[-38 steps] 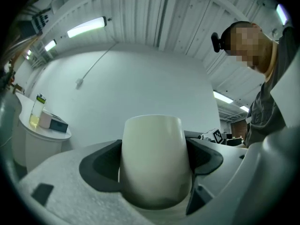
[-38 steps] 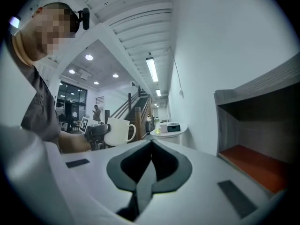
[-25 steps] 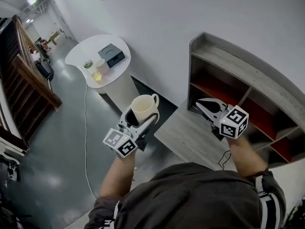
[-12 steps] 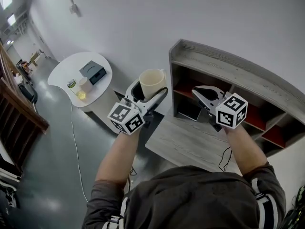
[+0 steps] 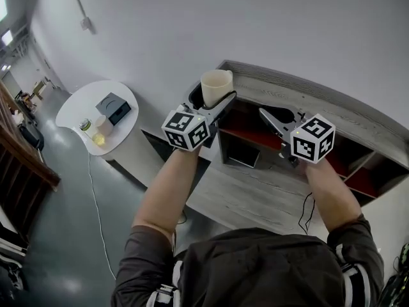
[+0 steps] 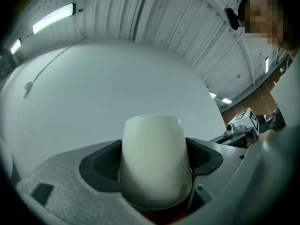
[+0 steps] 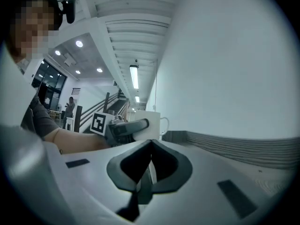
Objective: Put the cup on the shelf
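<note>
A cream cup (image 5: 216,86) with a handle is held upright in my left gripper (image 5: 214,101), level with the left end of the grey wooden shelf's top board (image 5: 307,96). In the left gripper view the cup (image 6: 155,161) fills the space between the two dark pads (image 6: 101,165), which press on its sides. My right gripper (image 5: 276,117) hangs in front of the shelf's red upper compartment (image 5: 246,120), its jaws meeting with nothing between them. In the right gripper view the cup (image 7: 149,125) shows ahead to the left, beside the shelf top (image 7: 243,146).
The shelf unit stands against a white wall (image 5: 255,24), with red-lined compartments and a lower grey board (image 5: 255,194). A round white table (image 5: 96,117) with a box, a cup and a jar stands to the left. A cable (image 5: 96,203) runs over the grey floor.
My left gripper has lifted the cup up and to the right, from beside the shelf to the height of its top board. The right gripper has stayed in front of the upper compartment.
</note>
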